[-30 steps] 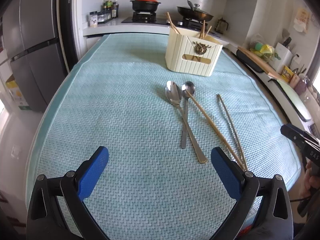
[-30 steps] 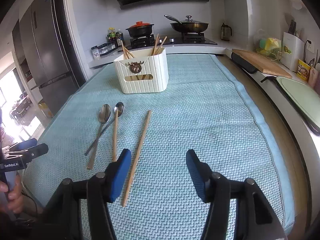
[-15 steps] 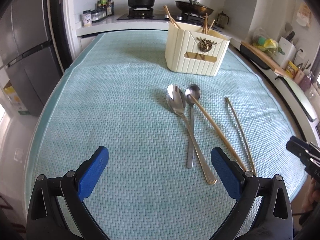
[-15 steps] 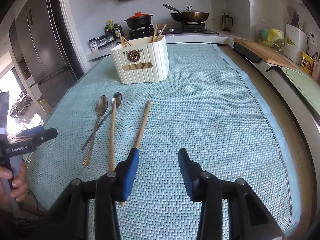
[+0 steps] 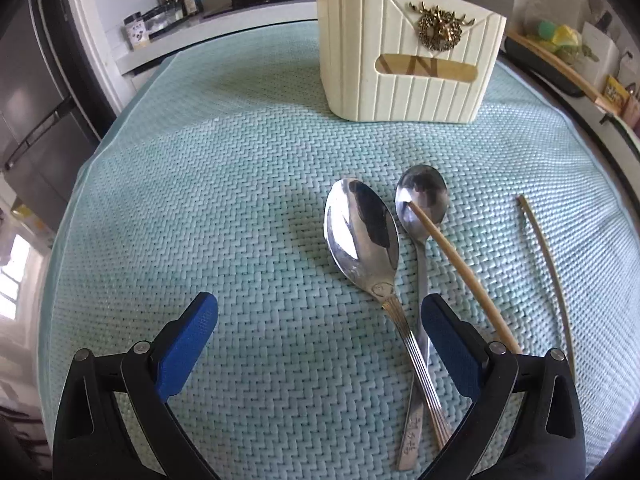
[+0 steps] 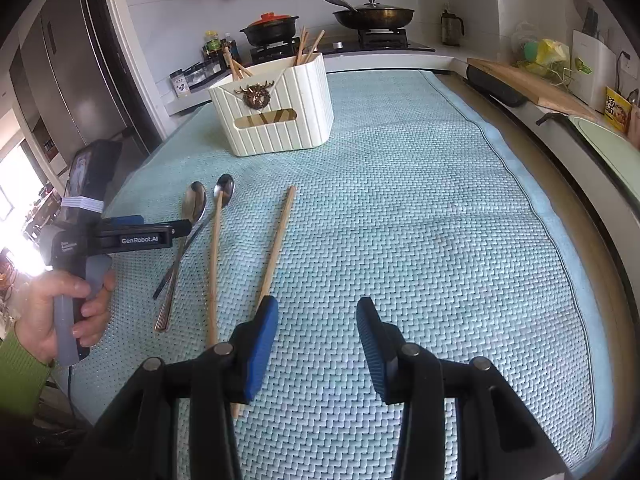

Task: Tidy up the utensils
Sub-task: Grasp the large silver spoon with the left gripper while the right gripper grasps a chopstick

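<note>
In the left wrist view, the left tool point(image 5: 319, 334) is seen wide open and empty, held low over the teal mat point(image 5: 200, 200) on the bench. Two spoons lie just ahead of its right pad: a large spoon point(image 5: 366, 246) and a small spoon point(image 5: 422, 216), their handles crossed. One chopstick point(image 5: 460, 272) rests with its tip in the small spoon's bowl; a second chopstick point(image 5: 548, 268) lies apart to the right. A cream holder point(image 5: 404, 56) with chopsticks in it stands behind them. In the right wrist view, the right tool point(image 6: 316, 322) is seen partly open with nothing gripped, its jaws having just been closing; the second chopstick point(image 6: 278, 240) runs under its left pad point(image 6: 262, 344), outside the gap. The spoons point(image 6: 194, 208) lie to the left, beside the hand-held left tool point(image 6: 140, 234).
</note>
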A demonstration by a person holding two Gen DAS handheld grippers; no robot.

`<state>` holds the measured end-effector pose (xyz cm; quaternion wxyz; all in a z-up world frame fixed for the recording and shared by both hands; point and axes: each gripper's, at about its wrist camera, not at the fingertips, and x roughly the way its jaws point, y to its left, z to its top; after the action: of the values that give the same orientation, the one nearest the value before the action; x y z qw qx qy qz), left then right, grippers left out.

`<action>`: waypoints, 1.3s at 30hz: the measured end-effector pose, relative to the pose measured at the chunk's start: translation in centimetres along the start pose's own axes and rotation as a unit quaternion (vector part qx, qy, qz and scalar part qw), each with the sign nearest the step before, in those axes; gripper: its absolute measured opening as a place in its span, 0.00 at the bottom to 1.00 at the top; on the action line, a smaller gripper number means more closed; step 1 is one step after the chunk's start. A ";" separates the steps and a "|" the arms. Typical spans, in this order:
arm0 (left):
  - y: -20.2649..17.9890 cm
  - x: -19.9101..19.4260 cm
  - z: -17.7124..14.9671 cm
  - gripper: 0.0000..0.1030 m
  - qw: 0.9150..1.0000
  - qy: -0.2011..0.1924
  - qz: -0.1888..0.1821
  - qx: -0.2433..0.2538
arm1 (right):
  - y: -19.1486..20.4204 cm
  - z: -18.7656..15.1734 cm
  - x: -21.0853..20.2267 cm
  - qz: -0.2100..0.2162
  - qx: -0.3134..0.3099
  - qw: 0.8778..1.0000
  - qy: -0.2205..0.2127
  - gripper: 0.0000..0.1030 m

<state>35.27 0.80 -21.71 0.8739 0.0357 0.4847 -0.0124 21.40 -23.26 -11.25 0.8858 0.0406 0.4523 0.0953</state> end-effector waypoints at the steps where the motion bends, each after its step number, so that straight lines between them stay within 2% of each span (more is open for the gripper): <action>1: -0.1 0.2 -0.1 0.99 1.000 0.002 0.007 0.003 | -0.1 0.0 0.1 0.000 0.001 1.000 0.001 0.40; 8: 1.2 0.2 -1.1 1.00 1.000 0.009 0.019 0.009 | -0.3 0.4 0.7 0.002 0.006 1.000 0.005 0.40; 20: 6.3 0.2 -2.1 0.99 0.999 0.036 -0.008 0.003 | 0.3 0.4 1.1 0.005 0.001 1.000 0.018 0.40; 25: 7.0 0.5 -1.5 0.99 0.999 0.041 -0.013 0.001 | 0.5 0.5 1.2 0.006 0.001 1.000 0.021 0.40; 28: 6.2 1.0 -0.4 0.99 0.999 0.043 -0.031 0.013 | 0.6 0.7 1.8 0.014 0.001 0.999 0.029 0.40; 32: 4.7 2.0 1.3 0.99 0.998 0.037 -0.020 0.049 | 0.6 2.4 2.8 0.026 -0.001 0.999 0.041 0.40; 37: 4.8 3.1 2.9 0.98 0.997 0.045 -0.030 0.051 | 0.8 5.9 6.0 0.039 -0.019 0.996 0.083 0.40; 39: 4.9 3.5 3.4 0.94 0.997 0.052 -0.036 0.051 | 1.4 7.5 7.8 0.054 -0.031 0.993 0.101 0.40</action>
<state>40.25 5.53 -22.64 0.8434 0.0633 0.5294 -0.0664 31.72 -20.15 -12.83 0.8303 0.0273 0.5330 0.1603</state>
